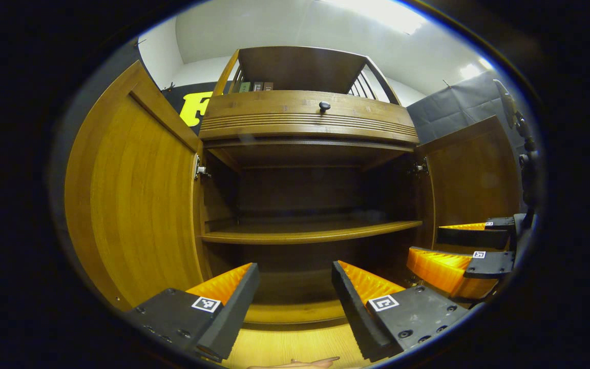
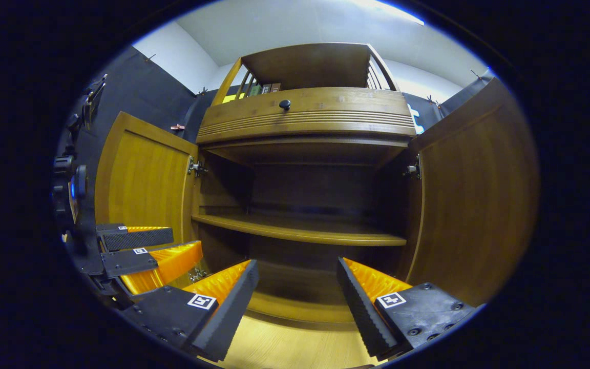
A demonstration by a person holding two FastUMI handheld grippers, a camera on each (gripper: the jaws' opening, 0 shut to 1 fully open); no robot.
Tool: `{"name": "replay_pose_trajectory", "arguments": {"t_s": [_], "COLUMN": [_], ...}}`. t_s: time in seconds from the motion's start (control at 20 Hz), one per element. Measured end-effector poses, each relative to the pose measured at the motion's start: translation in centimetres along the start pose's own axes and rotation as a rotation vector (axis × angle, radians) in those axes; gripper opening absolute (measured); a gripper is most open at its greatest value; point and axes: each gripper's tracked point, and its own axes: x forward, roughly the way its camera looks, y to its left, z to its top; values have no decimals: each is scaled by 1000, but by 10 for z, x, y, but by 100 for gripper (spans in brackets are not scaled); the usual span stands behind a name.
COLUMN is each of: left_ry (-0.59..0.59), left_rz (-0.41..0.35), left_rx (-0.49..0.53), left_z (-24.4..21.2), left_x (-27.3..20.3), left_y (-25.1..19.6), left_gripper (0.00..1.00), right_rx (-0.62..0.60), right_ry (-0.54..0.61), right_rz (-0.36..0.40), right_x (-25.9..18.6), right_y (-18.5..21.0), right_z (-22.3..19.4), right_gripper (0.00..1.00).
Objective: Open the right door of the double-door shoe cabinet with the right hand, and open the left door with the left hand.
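Left gripper view is showing the left claw (image 1: 290, 302) gaping wide, empty, with the left door (image 1: 131, 200) standing open to its left; the right claw (image 2: 295, 302) is likewise gaping beside the open right door (image 2: 474, 205).

We hold the left gripper (image 1: 295, 302) level with its fingers spread wide, gripping nothing. Our right gripper (image 2: 297, 302) sits beside it, off to its right, fingers also parted and empty, both pointing forward.
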Motion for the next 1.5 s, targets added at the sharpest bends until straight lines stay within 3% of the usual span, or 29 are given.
{"name": "replay_pose_trajectory", "arguments": {"t_s": [1.5], "left_ry": [8], "left_rz": [1], "left_rx": [-9], "left_z": [-6], "left_x": [0], "left_y": [-1], "left_gripper": [89], "right_rx": [6], "right_ry": [-1], "right_rz": [11], "right_x": [2], "right_y": [1], "right_z": [-2], "right_gripper": [98]}}
